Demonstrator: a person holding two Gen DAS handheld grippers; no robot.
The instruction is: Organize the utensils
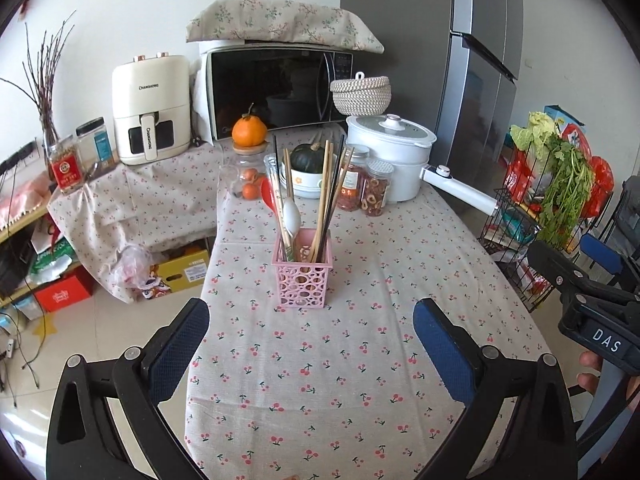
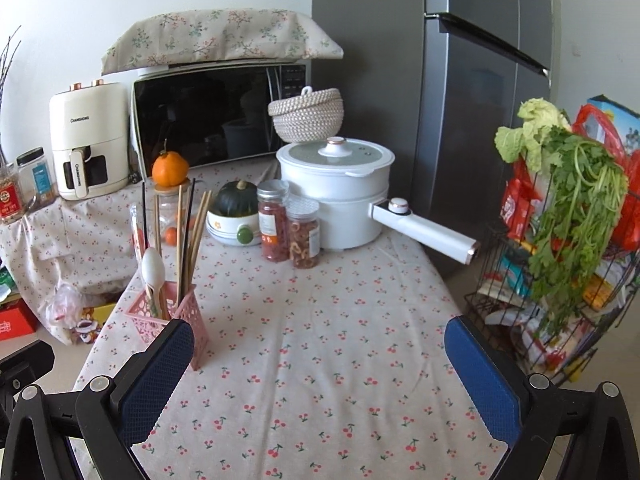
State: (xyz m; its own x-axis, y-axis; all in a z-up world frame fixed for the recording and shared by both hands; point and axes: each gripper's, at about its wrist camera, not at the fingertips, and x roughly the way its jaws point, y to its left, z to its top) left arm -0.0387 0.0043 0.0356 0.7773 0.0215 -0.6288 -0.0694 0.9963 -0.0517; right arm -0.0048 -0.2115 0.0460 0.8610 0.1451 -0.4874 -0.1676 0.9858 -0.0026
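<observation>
A pink perforated utensil holder (image 1: 302,276) stands on the cherry-print tablecloth (image 1: 360,360). It holds a white spoon (image 1: 291,216), wooden chopsticks (image 1: 325,200) and dark chopsticks, all upright. My left gripper (image 1: 311,316) is open and empty, hovering just in front of the holder. In the right wrist view the holder (image 2: 160,322) sits at the left, partly behind my left finger. My right gripper (image 2: 319,336) is open and empty over bare cloth (image 2: 320,360). The right gripper's body shows at the right edge of the left wrist view (image 1: 592,312).
At the back of the table stand a white electric pot with a long handle (image 2: 340,196), two spice jars (image 2: 288,228), a bowl with a green squash (image 2: 236,208) and a glass jar topped by an orange (image 1: 249,132). A wire rack with greens (image 2: 568,240) stands right of the table.
</observation>
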